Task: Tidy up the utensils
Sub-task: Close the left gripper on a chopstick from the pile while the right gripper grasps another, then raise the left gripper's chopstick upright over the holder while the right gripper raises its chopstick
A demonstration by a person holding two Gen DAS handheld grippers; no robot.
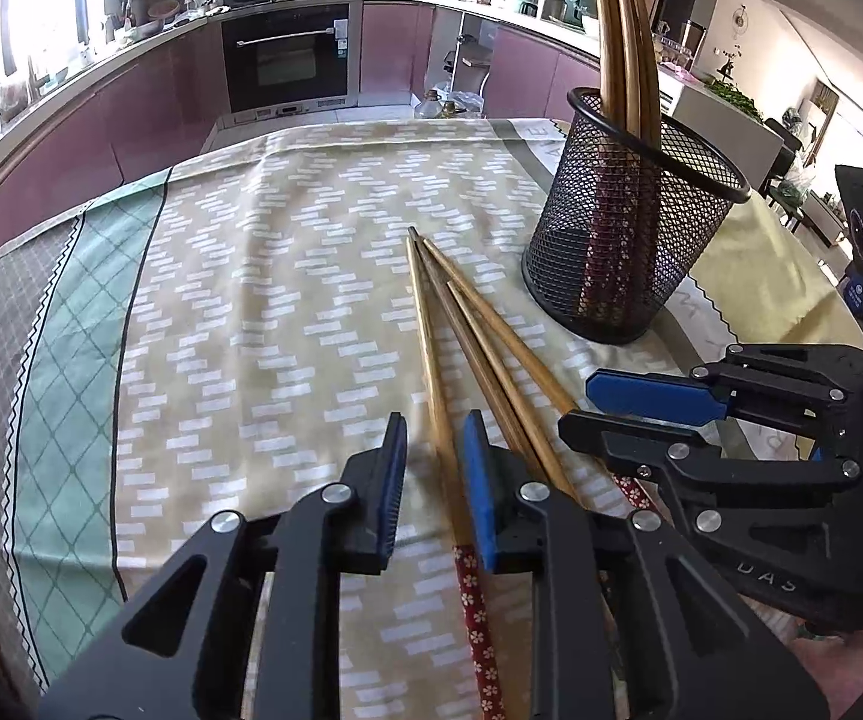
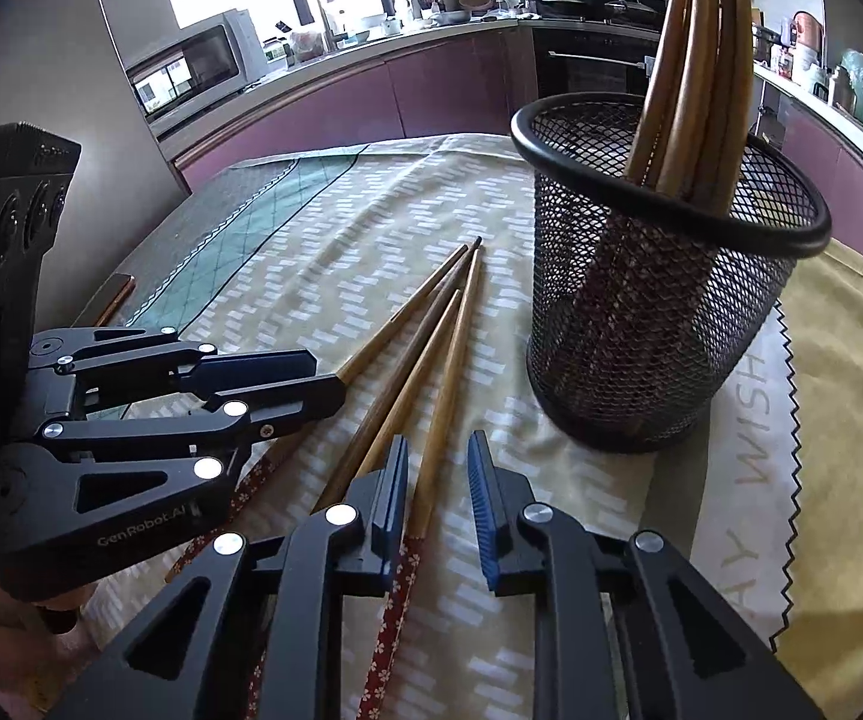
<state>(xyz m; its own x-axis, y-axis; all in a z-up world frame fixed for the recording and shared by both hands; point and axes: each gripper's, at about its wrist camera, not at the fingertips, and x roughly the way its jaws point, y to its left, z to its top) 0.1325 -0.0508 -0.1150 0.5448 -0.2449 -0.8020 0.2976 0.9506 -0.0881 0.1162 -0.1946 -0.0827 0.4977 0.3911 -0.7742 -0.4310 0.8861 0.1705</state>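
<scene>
Several wooden chopsticks (image 1: 461,330) with red flowered handles lie fanned on the tablecloth, tips pointing away; they also show in the right wrist view (image 2: 425,354). A black mesh holder (image 1: 629,222) stands to their right with several chopsticks upright in it; it also shows in the right wrist view (image 2: 659,300). My left gripper (image 1: 431,480) is open, low over the cloth, with one chopstick between its fingers. My right gripper (image 2: 437,492) is open beside the rightmost chopstick. Each gripper shows in the other's view: the right one (image 1: 611,414), the left one (image 2: 323,384).
The table is covered by a beige patterned cloth (image 1: 263,276) with a green border at left. A yellow cloth (image 2: 851,396) lies right of the holder. Kitchen counters and an oven (image 1: 285,54) curve behind the table.
</scene>
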